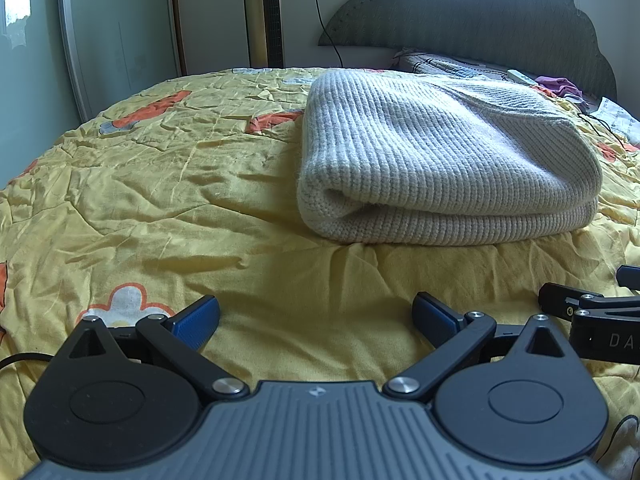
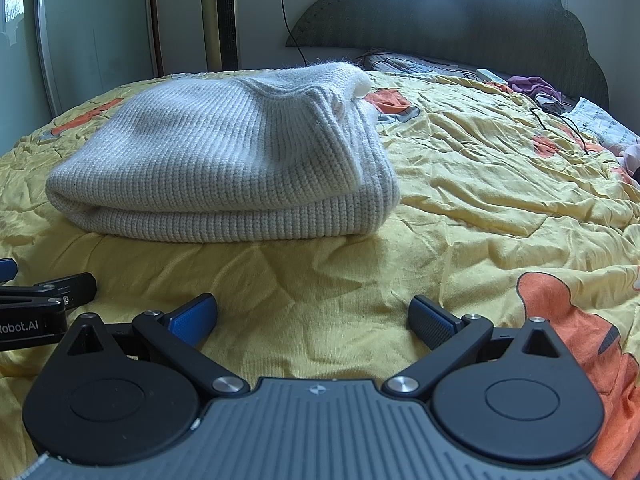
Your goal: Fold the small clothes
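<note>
A cream ribbed knit sweater (image 1: 444, 160) lies folded into a thick bundle on the yellow bedspread (image 1: 160, 200). It also shows in the right wrist view (image 2: 224, 156), left of centre. My left gripper (image 1: 316, 320) is open and empty, low over the bedspread, short of the sweater's near edge. My right gripper (image 2: 312, 318) is open and empty too, beside the left one and equally short of the sweater. Each gripper's side shows at the edge of the other's view.
The bedspread is wrinkled, with orange and white prints. A dark headboard (image 1: 480, 12), a pillow (image 2: 408, 62), a purple cloth (image 2: 532, 84), a remote and a black cable (image 2: 560, 120) lie at the far right. A wardrobe and a tower fan (image 1: 272, 12) stand behind the bed.
</note>
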### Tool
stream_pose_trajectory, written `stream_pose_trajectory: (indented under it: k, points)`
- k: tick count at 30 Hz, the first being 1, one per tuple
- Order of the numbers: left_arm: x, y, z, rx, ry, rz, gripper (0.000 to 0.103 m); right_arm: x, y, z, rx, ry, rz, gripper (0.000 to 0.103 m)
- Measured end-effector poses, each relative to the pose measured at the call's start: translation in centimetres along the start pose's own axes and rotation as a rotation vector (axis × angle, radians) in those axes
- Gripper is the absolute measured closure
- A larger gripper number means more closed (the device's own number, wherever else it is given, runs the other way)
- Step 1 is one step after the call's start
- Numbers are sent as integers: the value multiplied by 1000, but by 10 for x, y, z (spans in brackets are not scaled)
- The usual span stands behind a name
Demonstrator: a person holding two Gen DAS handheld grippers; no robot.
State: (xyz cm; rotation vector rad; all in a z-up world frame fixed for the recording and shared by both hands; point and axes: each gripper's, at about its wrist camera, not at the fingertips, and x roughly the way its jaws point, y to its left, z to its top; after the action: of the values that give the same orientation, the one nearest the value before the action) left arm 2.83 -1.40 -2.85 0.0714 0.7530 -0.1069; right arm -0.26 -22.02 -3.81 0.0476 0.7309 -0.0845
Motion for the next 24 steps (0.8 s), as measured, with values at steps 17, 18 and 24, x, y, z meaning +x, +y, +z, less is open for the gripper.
stream_pose_trajectory:
  k: [17, 18, 24]
  points:
    - [1, 0, 2, 0, 1, -8, 0, 0, 0, 0, 0, 0, 0, 0]
    - [1, 1, 1, 0, 1, -10, 0, 0, 0, 0, 0, 0, 0, 0]
    - [1, 1, 1, 3, 0, -12, 0, 0, 0, 0, 0, 0, 0, 0]
